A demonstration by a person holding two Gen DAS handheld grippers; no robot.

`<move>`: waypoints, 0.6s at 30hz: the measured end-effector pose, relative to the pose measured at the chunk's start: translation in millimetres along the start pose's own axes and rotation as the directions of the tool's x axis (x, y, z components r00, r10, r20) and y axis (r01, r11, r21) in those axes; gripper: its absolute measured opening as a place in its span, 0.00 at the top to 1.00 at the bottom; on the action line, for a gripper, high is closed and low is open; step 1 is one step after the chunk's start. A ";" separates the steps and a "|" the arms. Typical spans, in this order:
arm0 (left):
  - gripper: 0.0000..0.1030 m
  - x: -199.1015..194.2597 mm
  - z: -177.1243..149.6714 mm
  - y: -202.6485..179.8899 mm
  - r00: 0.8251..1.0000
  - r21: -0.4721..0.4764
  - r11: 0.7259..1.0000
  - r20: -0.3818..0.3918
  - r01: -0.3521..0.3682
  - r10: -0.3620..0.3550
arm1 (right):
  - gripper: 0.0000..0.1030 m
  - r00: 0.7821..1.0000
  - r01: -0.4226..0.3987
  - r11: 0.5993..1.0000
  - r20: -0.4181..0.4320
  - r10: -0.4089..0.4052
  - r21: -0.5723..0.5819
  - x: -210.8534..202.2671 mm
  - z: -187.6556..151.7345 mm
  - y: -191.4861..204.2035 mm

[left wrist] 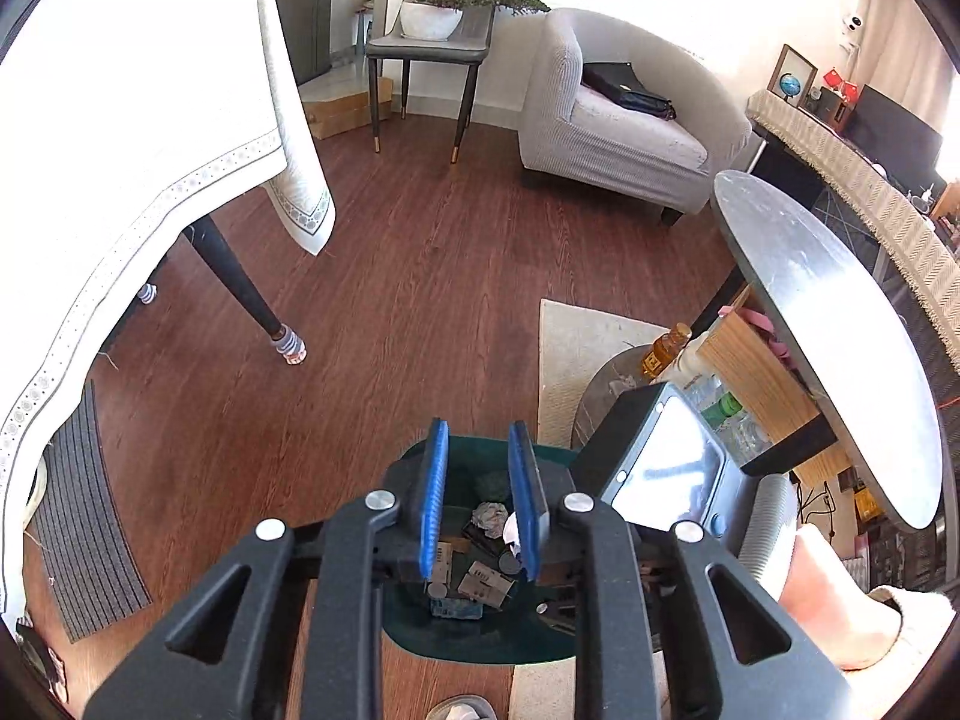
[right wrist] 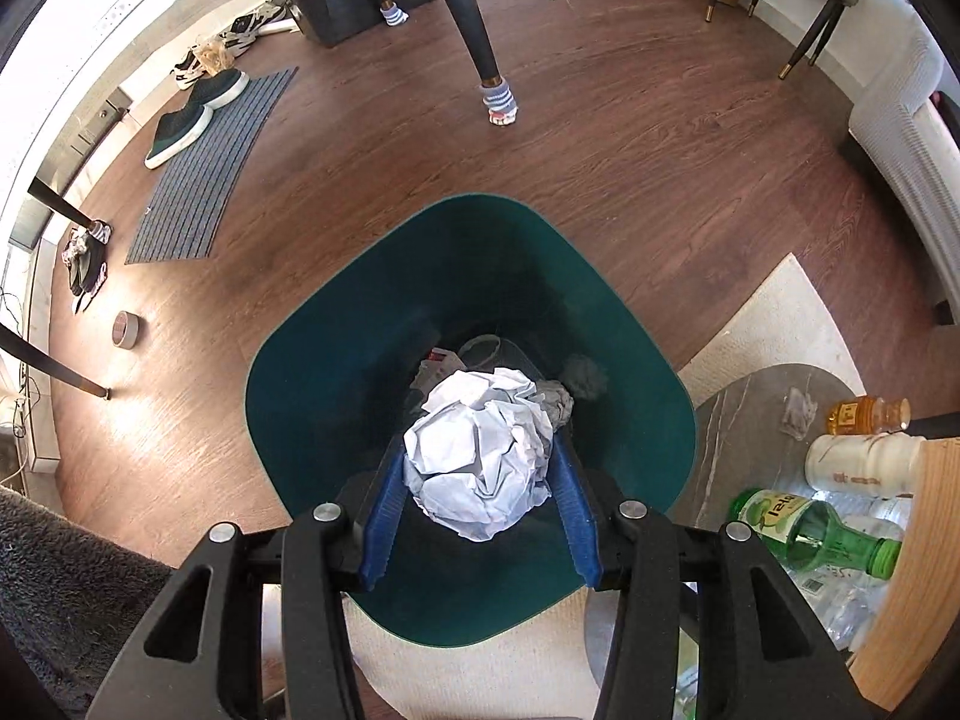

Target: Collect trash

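A living room with a dark wood-plank floor point(left wrist: 420, 276) is seen in bright daylight. A table draped in a white tablecloth point(left wrist: 120, 138) stands at left, its dark legs capped with striped socks point(left wrist: 291, 351). A grey armchair point(left wrist: 624, 120) and a chair point(left wrist: 432, 48) bearing a potted plant point(left wrist: 444, 9) are set against the white far wall. A striped doormat point(right wrist: 210, 162) with shoes point(right wrist: 192, 114) is laid near the wall, and a pale rug point(left wrist: 576, 342) lies beside a round grey tabletop point(left wrist: 840, 348).

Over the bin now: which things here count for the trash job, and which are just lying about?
Job: crumpled paper ball in the right gripper; green bin; left gripper, empty.
Lying about: green bottle, doormat, shoes, tape roll.
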State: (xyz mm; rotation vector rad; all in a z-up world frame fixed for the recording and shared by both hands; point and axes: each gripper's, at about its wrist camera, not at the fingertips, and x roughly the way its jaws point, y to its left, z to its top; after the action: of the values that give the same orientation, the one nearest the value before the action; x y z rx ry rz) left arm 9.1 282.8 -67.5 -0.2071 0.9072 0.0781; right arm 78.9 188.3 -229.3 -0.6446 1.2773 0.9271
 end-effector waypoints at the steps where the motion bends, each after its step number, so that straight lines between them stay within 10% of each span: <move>1: 0.78 -2.5 1.7 -2.2 1.000 0.002 1.000 0.008 0.000 0.000 | 0.51 1.000 0.001 1.000 -0.006 -0.001 0.000 1.5 -1.8 -0.6; 18: 0.78 -46.8 29.1 -40.1 0.990 0.067 0.997 0.136 -0.033 0.023 | 0.41 0.980 -0.029 0.999 0.198 0.032 -0.015 -91.5 -26.8 1.7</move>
State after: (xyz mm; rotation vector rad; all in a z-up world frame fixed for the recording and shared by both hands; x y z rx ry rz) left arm 9.1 250.7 -7.4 -0.1230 0.7762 0.0854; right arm 61.2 146.9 -145.3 -0.5287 1.1066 0.9993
